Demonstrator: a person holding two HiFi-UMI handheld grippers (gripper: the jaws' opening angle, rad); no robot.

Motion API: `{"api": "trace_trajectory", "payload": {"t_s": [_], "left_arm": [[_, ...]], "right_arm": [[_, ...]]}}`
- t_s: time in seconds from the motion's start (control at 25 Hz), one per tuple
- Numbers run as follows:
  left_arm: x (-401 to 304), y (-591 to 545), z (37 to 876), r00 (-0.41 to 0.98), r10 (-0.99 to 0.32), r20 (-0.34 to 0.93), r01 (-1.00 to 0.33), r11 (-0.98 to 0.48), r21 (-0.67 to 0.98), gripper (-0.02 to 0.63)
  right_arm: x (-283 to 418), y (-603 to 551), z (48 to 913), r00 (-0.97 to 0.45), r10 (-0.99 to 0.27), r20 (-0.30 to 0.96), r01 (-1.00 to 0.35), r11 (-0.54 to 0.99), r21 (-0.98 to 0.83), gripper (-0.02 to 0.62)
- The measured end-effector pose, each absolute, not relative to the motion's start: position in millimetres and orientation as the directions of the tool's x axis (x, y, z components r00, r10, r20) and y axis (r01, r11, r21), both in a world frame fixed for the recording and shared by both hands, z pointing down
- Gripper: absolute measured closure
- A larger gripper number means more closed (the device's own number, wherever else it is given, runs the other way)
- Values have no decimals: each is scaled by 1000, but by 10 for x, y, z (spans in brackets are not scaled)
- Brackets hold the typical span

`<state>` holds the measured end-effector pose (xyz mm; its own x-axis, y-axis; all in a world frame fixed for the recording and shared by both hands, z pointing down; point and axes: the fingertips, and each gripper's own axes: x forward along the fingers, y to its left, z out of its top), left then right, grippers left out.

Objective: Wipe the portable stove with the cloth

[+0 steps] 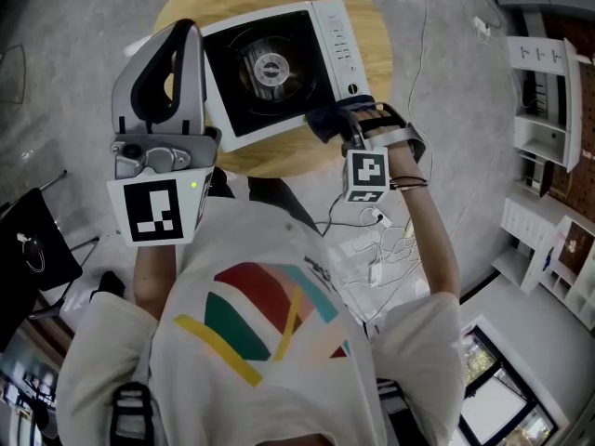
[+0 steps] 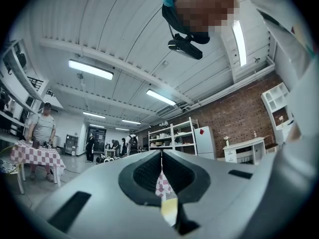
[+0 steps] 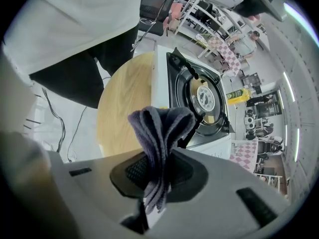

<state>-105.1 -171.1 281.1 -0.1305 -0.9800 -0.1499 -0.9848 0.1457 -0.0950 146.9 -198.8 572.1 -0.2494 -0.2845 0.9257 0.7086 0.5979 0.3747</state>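
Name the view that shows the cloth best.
The right gripper view: the cloth fills the centre, bunched and clamped in the right tongs. The head view shows only a dark bundle at the near corner of the portable stove. The left gripper view points at the ceiling; no cloth.

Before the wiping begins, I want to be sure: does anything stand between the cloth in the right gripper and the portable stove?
Nothing visible does. The cloth, clamped in the right gripper, is already at the portable stove's near right corner. The left gripper is held up at the stove's left side, shut on nothing.
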Motion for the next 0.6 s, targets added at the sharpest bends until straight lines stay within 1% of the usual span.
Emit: {"api": "trace_trajectory", "payload": {"t_s": [0.16,0.28,0.4,0.52,0.6], "left_arm": [[-1104,-1678,2797,-150,-977,-151,-981,166,-98,598],[-1205,-1630,2800,-176,-973,-152,-977,192,-98,598],[-1332,-1559,2818,-211,-966,-150,-969,227,-94,598],[-1471,-1481,2841,-249,-956,-152,-961,264,-87,598],[-1571,-1427,2798,-283,-945,-165,-952,298,-72,598]], "right_arm": [[1455,-1964,5657,-243,-263,934,711,606,356,561],[1274,-1989,5360,-289,-242,926,663,648,376,561],[914,-2059,4937,-375,-233,897,628,649,430,561],[473,-2189,4625,-436,-234,869,637,602,482,561],[172,-2256,4492,-451,-206,868,652,588,478,561]]}}
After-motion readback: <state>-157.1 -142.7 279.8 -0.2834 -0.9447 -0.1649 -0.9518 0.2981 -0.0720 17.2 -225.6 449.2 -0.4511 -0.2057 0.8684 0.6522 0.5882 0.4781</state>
